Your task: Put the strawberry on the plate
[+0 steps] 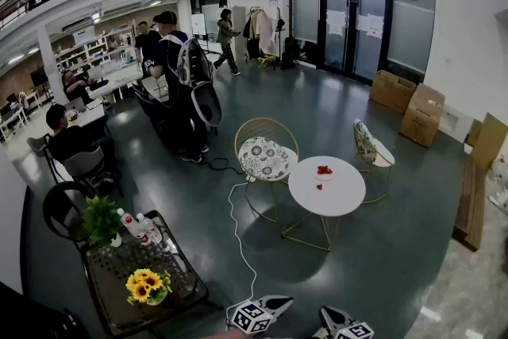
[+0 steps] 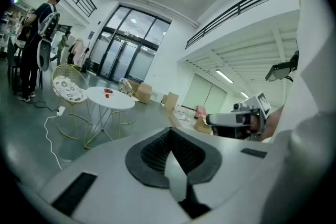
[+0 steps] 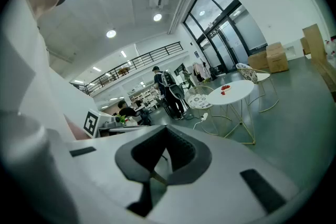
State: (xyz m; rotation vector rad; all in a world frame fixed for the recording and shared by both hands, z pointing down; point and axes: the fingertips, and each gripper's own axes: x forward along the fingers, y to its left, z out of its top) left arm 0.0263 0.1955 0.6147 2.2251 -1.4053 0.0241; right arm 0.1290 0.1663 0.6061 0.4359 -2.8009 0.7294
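Observation:
A round white table stands a few steps ahead. On it a small plate carries red strawberries, and one loose strawberry lies just in front of the plate. The table and its red fruit are small and far off in the left gripper view, and likewise the table and fruit in the right gripper view. My left gripper and right gripper sit at the bottom edge of the head view, far from the table. Both have their jaws together with nothing between them.
Two wire chairs flank the white table. A white cable runs across the floor toward me. A dark table with sunflowers and bottles is at my left. Cardboard boxes line the right wall; people stand at the back left.

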